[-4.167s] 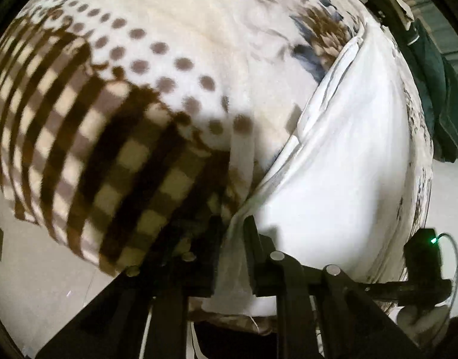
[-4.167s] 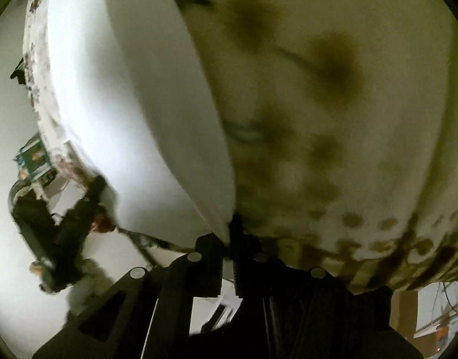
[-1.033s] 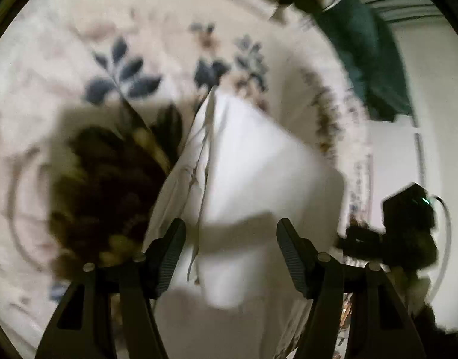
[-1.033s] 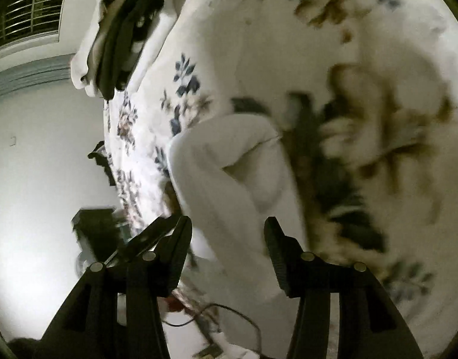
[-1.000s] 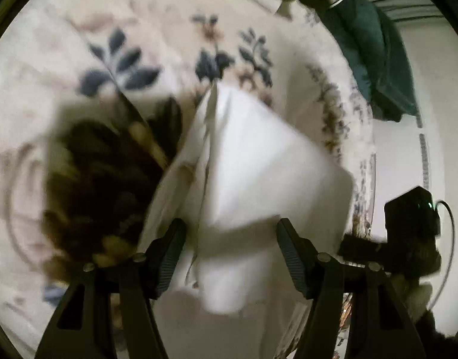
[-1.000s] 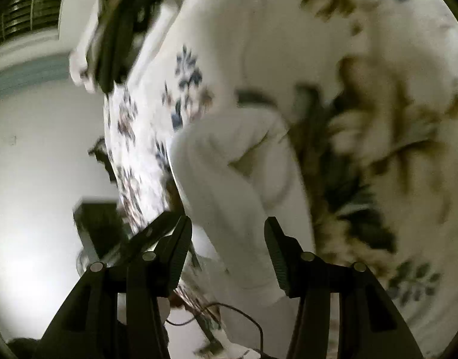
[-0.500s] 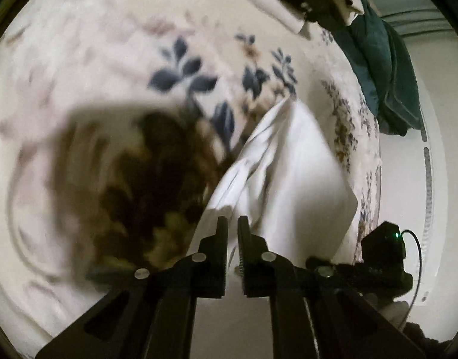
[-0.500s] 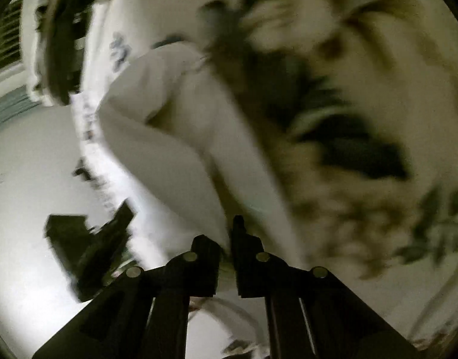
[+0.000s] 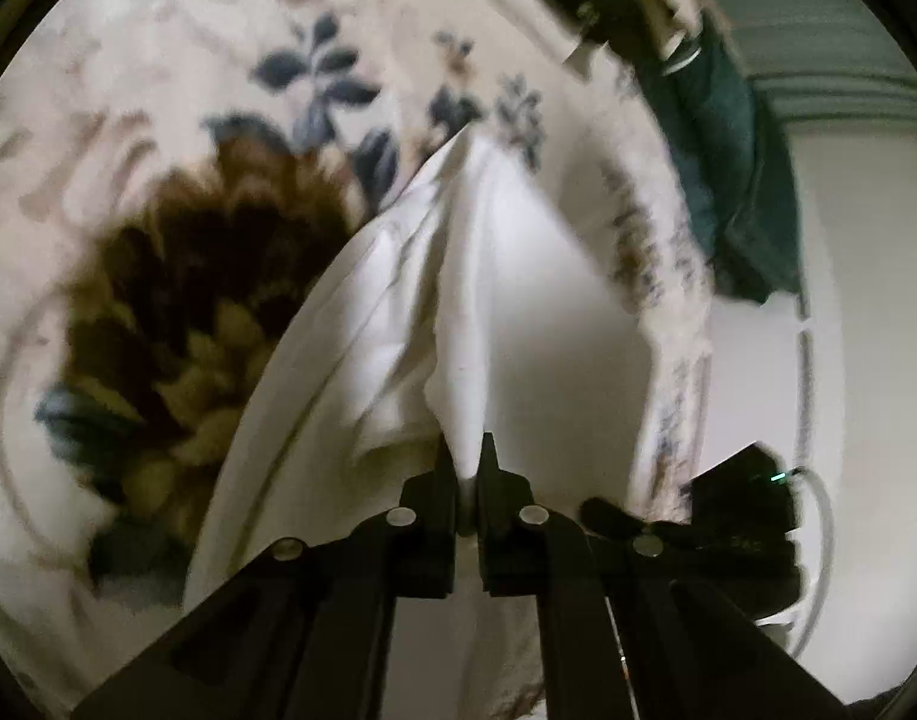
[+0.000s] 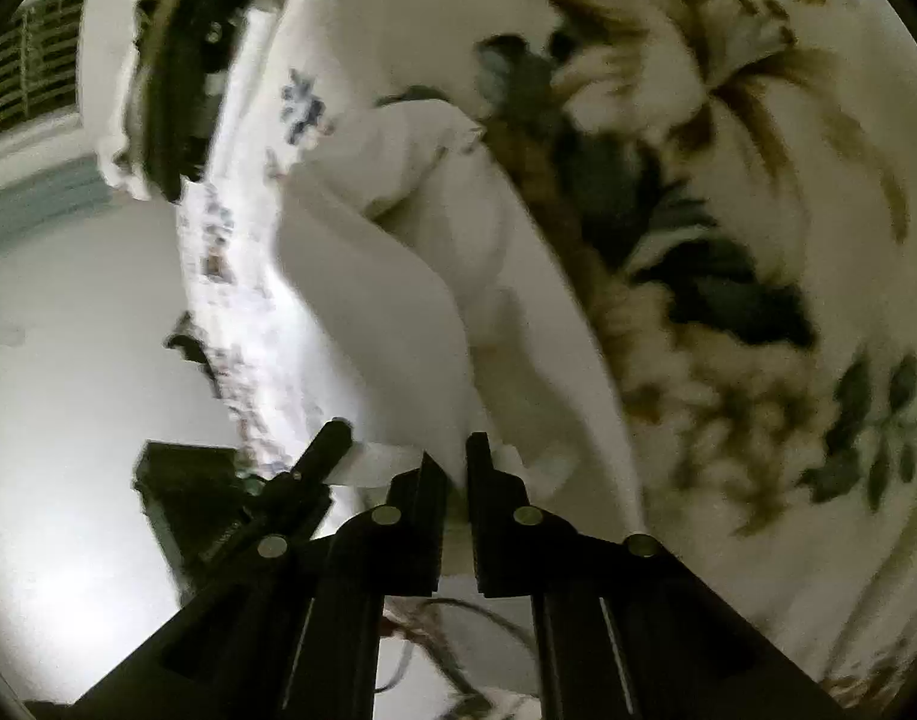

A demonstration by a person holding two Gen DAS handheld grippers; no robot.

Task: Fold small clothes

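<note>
A small white garment [image 9: 506,300] lies folded on a flowered blanket [image 9: 158,90]. My left gripper [image 9: 470,456] is shut on its near edge, and the cloth rises from the jaws in a ridge. In the right wrist view the same white garment [image 10: 410,276] runs down to my right gripper [image 10: 455,456], which is shut on its near edge. The other gripper [image 10: 320,456] shows at the left of that view, also on the cloth.
The blanket [image 10: 728,180] with brown and dark blue flowers covers the bed. A dark green cloth [image 9: 734,180] lies at the far right bed edge. A pile of dark and white clothes [image 10: 176,60] sits at the far end. Pale floor [image 10: 68,360] lies beside the bed.
Both grippers were open over the garment a second ago. They have since shut on its near edge and now lift it slightly, so the cloth stands up in a ridge.
</note>
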